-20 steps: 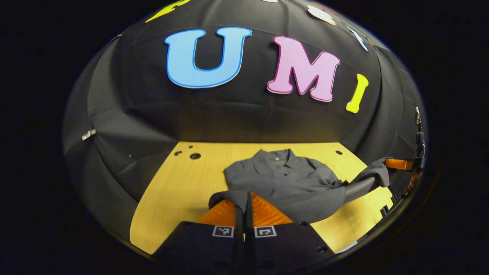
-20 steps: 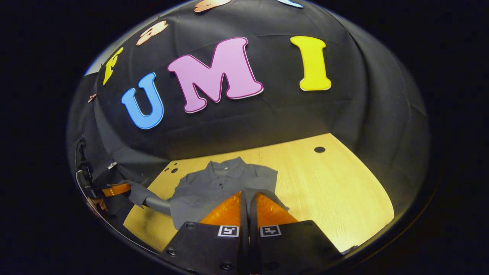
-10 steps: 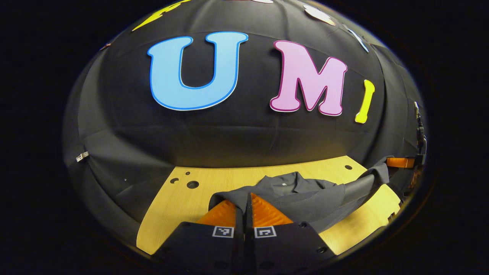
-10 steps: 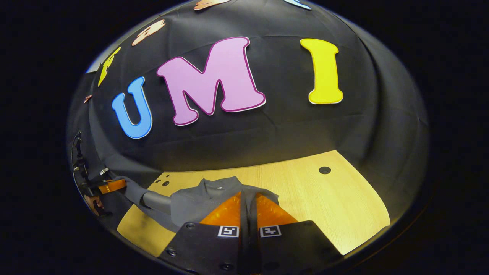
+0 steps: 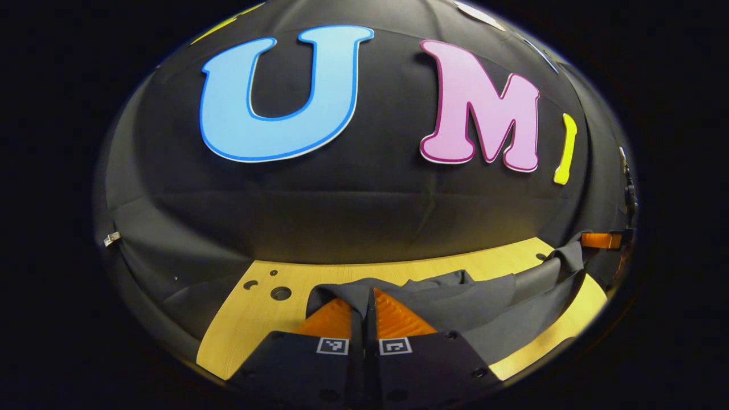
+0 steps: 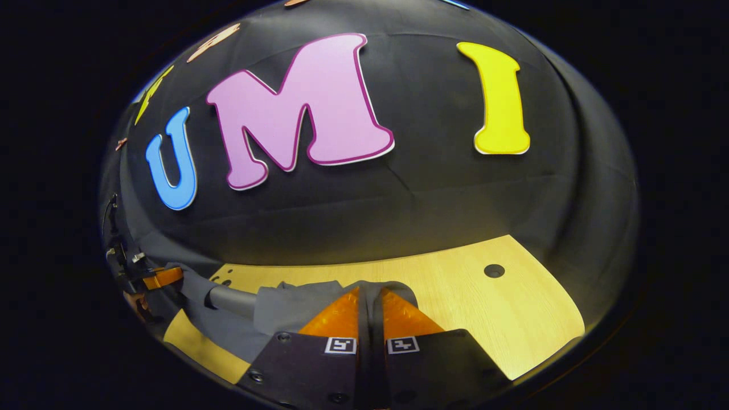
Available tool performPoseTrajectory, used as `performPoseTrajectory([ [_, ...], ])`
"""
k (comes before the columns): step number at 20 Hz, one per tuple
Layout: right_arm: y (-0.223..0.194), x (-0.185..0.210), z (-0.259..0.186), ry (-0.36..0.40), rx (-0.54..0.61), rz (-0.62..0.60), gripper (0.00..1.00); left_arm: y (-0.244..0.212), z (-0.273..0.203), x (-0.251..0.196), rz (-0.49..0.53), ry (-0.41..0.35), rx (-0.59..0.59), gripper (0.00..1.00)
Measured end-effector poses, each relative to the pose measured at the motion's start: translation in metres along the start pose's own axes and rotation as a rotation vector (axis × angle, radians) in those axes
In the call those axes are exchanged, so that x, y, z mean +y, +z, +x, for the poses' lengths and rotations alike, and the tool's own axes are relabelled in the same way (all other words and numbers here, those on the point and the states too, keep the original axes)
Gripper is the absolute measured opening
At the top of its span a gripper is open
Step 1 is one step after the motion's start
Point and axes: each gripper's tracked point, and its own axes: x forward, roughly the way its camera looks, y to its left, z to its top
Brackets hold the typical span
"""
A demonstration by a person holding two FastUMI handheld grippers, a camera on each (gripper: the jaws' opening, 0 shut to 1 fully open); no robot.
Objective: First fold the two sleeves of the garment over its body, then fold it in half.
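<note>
Left tongs (image 5: 365, 296), bottom centre of left gripper view: black angular housing, two square black-and-white coded tags side by side, round screw heads along edges, ribbed wedge fingers (image 5: 398, 319). Right tongs (image 6: 369, 293), bottom centre of right gripper view: same black housing, paired tags, screws.

I can read no words, brands or numbers from here; the only signs are square black-and-white coded markers, patterns rather than text; one pair (image 5: 332, 345) sits side by side on the body of the left gripper (image 5: 368, 295), another pair (image 6: 340, 345) on the body of the right gripper (image 6: 370, 291); the garment (image 5: 484, 296) pinched in both grippers shows me no print; a small white tag (image 5: 111, 238) on the wall cloth is too small to read.
</note>
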Motion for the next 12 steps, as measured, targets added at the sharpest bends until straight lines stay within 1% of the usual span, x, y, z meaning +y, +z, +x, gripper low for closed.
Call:
performPoseTrajectory([
  [4, -0.022, -0.008, 0.048, -0.021, 0.018, -0.016, 0.05, -0.021, 0.046, 0.002, 0.008, 0.021, 0.024, 0.05],
  [6, -0.041, -0.014, 0.073, -0.031, 0.037, -0.023, 0.05, -0.037, 0.067, 0.003, 0.000, 0.031, 0.041, 0.05],
  [9, -0.068, -0.018, 0.101, -0.036, 0.075, -0.032, 0.05, -0.060, 0.092, 0.007, -0.009, 0.050, 0.064, 0.05],
  [11, -0.082, -0.019, 0.119, -0.034, 0.092, -0.047, 0.05, -0.078, 0.107, 0.008, 0.003, 0.063, 0.092, 0.04],
  [12, -0.087, -0.019, 0.127, -0.034, 0.102, -0.050, 0.05, -0.086, 0.114, 0.010, 0.011, 0.071, 0.110, 0.05],
])
